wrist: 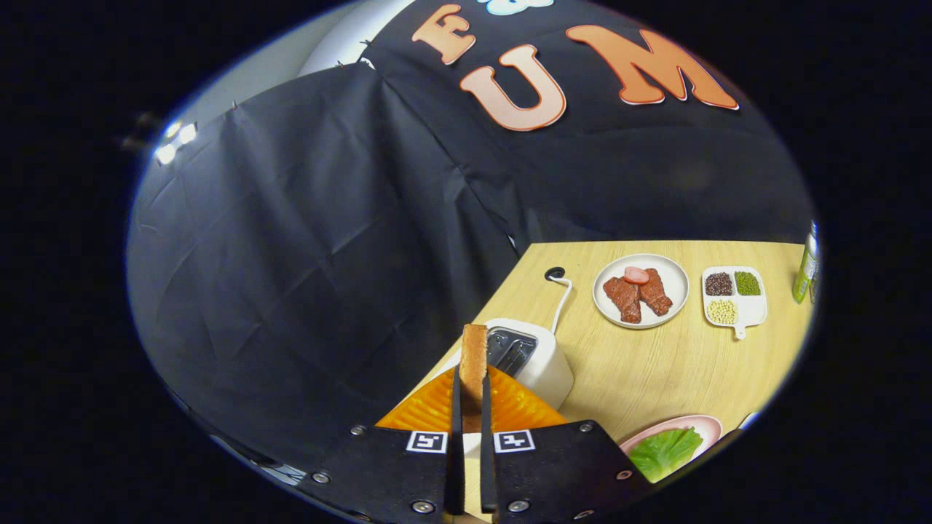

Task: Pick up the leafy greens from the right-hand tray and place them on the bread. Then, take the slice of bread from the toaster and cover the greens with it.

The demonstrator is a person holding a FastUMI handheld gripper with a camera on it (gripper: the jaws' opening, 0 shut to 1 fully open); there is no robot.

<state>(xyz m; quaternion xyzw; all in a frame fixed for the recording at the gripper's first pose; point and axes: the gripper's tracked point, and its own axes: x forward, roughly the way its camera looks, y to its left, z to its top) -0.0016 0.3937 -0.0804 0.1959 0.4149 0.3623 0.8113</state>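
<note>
My tongs (472,407) are clamped on the bread slice (474,356), held edge-up just above the toaster (535,364) at the tabletop's left edge. The lettuce (664,451) already lies on the pink plate (688,423) nearby, ready for covering.

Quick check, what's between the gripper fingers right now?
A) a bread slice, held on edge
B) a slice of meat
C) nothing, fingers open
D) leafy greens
A: the gripper is shut on the bread slice, which stands on edge between both fingers just ahead of the toaster; the leafy greens lie on the pink plate off to the right.
</note>
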